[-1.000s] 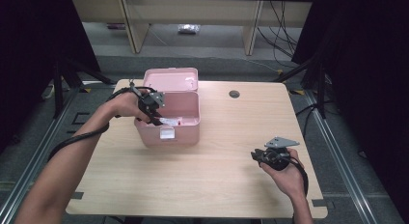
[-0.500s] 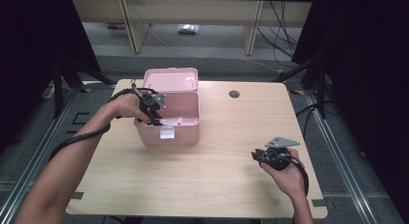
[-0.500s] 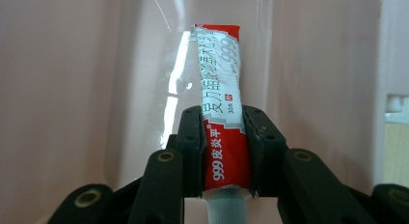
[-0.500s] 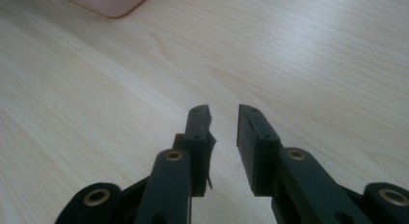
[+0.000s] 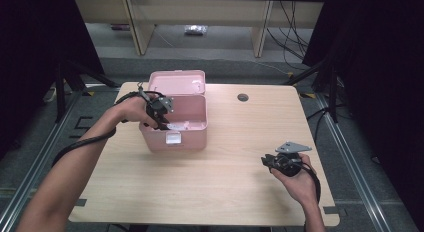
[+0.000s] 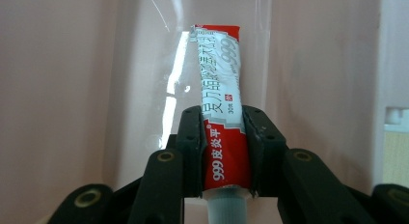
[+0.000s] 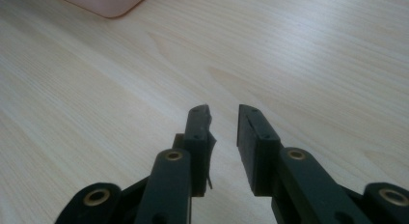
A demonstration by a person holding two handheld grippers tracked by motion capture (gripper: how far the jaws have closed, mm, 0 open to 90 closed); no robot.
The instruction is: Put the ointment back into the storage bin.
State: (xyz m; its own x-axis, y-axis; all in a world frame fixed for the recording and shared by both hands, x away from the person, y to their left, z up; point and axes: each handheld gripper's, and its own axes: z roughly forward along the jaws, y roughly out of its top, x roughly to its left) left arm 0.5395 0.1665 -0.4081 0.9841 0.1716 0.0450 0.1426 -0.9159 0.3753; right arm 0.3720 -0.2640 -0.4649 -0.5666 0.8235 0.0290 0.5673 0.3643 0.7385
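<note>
- left gripper (image 5: 161, 113) holds over the open pink box (image 5: 192, 137), same spot as a second ago, maybe a hair lower; jaws clamped on a red-and-white ointment tube (image 6: 222, 113).
- almost no motion, so my read is the tube is about to be set down in the box, release not yet done.
- left gripper view shows what the high view can't: tube upright between the jaws, cap end down, pink inner wall just behind it. high view only gives a pale patch inside the box.
- right gripper (image 5: 278, 161) hasn't moved, low over the table (image 5: 230, 192) near its right edge, well apart from the box.
- right gripper view: jaws slightly spread, holding nothing, box corner at top left.
</note>
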